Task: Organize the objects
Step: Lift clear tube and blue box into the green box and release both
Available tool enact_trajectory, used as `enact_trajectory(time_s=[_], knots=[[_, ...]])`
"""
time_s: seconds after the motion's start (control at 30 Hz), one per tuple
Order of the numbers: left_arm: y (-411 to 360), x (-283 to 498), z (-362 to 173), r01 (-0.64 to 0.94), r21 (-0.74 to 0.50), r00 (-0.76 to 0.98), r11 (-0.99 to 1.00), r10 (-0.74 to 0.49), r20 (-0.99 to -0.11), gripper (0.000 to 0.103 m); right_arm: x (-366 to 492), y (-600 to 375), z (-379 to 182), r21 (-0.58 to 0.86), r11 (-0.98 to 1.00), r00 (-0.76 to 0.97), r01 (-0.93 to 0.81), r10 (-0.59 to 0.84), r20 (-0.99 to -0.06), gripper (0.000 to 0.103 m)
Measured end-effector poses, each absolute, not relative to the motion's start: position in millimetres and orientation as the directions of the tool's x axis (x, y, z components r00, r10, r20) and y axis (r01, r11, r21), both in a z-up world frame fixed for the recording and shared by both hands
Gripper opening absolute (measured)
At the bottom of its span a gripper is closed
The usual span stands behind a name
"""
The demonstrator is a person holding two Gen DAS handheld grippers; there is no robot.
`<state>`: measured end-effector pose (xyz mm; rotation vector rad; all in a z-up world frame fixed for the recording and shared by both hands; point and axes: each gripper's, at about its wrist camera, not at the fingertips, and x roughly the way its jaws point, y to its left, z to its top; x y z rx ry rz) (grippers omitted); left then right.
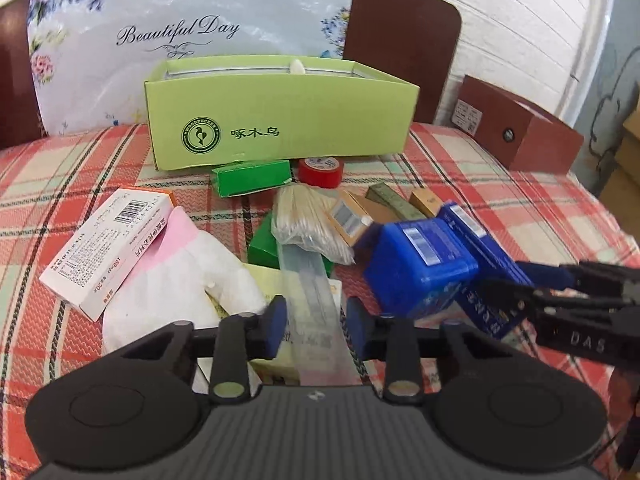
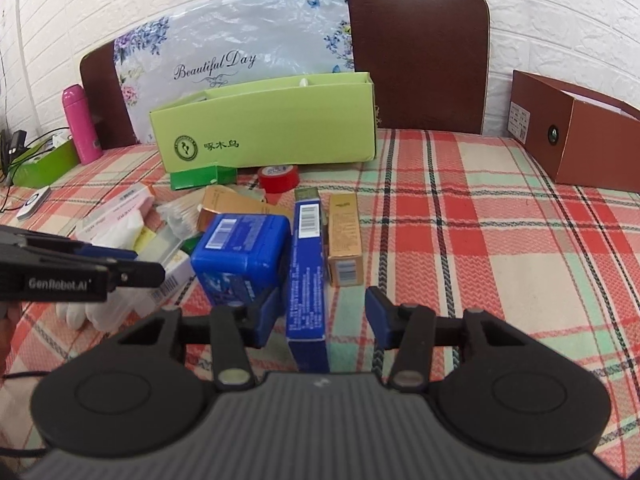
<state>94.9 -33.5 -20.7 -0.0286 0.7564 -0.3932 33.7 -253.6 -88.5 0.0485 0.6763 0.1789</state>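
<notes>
A heap of small items lies on the plaid cloth (image 1: 460, 184). My left gripper (image 1: 316, 320) is shut on a long clear plastic case (image 1: 312, 280), its blue pads against both long edges. Beside the case lie a white and pink cloth (image 1: 180, 280), a white medicine box (image 1: 108, 248) and a bag of cotton swabs (image 1: 308, 220). My right gripper (image 2: 323, 314) is open around a flat blue box (image 2: 306, 280) standing on edge, with a gap at the right pad. A blue tub (image 2: 240, 252) touches the box's left side and a gold box (image 2: 344, 236) lies at its right.
An open light-green carton (image 1: 280, 112) stands behind the heap, with red tape (image 1: 320, 172) and a small green box (image 1: 252, 178) in front of it. A brown shoebox (image 2: 580, 136) is at the far right. A pink bottle (image 2: 80, 124) and cables are at the far left.
</notes>
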Motion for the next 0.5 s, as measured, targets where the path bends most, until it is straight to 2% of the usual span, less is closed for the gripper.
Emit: enact_trajectory(time_s=[0.17,0.3,0.4,0.43,0.47,0.5], knots=[[-35,101,-21,0.33,-0.161,0.666,0.93,-0.35,-0.658,0.031,38,-253,-91,0.116,0.983,0.762,-0.139,0.181,-0.621,0.047],[-44,98,-24,0.35,-0.092,0.693,0.932,-0.324,-0.644,0.034,45,-253,-96,0.132,0.983,0.754,-0.125,0.18,-0.632,0.047],[-42,99,-24,0.355,-0.104,0.687,0.929,-0.335,-0.645,0.033,49,-252,-101,0.135,0.983,0.75,-0.121,0.18,-0.636,0.045],[-40,99,-23,0.353,-0.116,0.683,0.928,-0.34,-0.647,0.031,51,-252,-102,0.141,0.983,0.747,-0.12,0.183,-0.639,0.043],[-38,98,-22,0.351,-0.13,0.677,0.927,-0.347,-0.649,0.031,52,-253,-105,0.15,0.981,0.743,-0.121,0.19,-0.642,0.036],[-36,97,-21,0.351,-0.143,0.67,0.925,-0.355,-0.652,0.03,54,-253,-107,0.161,0.98,0.734,-0.12,0.196,-0.65,0.02]])
